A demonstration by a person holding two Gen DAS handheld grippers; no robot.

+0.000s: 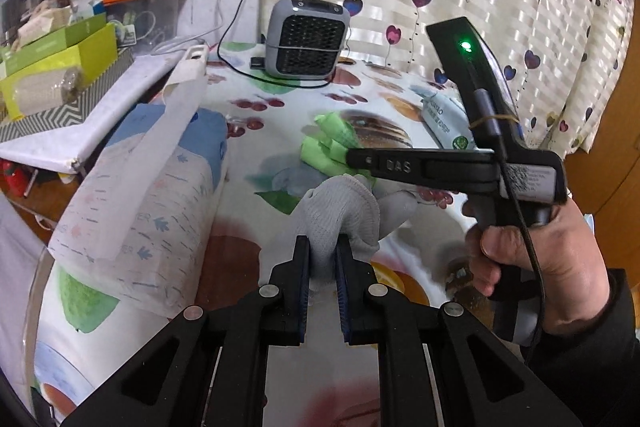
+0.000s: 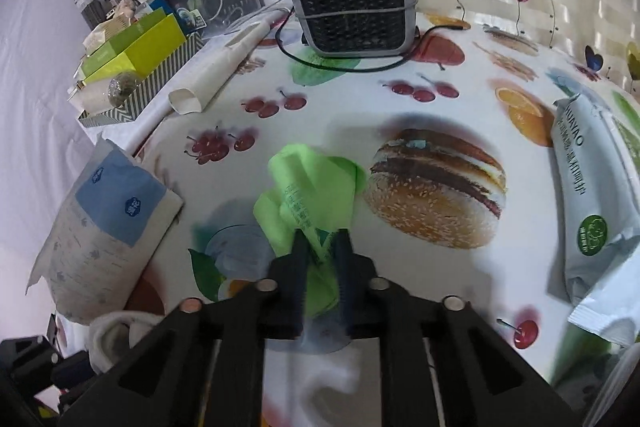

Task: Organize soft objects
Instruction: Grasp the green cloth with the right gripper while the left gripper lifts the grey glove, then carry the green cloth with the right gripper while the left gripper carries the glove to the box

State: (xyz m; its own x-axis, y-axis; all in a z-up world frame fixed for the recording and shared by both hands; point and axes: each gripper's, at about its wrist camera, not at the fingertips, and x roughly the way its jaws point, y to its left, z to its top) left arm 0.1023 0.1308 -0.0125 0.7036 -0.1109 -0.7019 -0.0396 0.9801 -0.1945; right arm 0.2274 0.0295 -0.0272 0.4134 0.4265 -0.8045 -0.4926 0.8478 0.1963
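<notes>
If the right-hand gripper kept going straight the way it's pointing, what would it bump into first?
The right gripper is already shut on the crumpled green plastic bag, so more bag, then probably the fruit-print tablecloth beneath it.

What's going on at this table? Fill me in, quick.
A person is sorting soft items on a fruit-print tablecloth, one hand-held gripper in each hand. The left hand-held gripper is shut on a grey knit glove. The right hand-held gripper is shut on a crumpled green plastic bag beside the printed burger. A blue-and-white soft pack lies to the left, a white wipes pack to the right, and a small grey heater stands at the back.
</notes>
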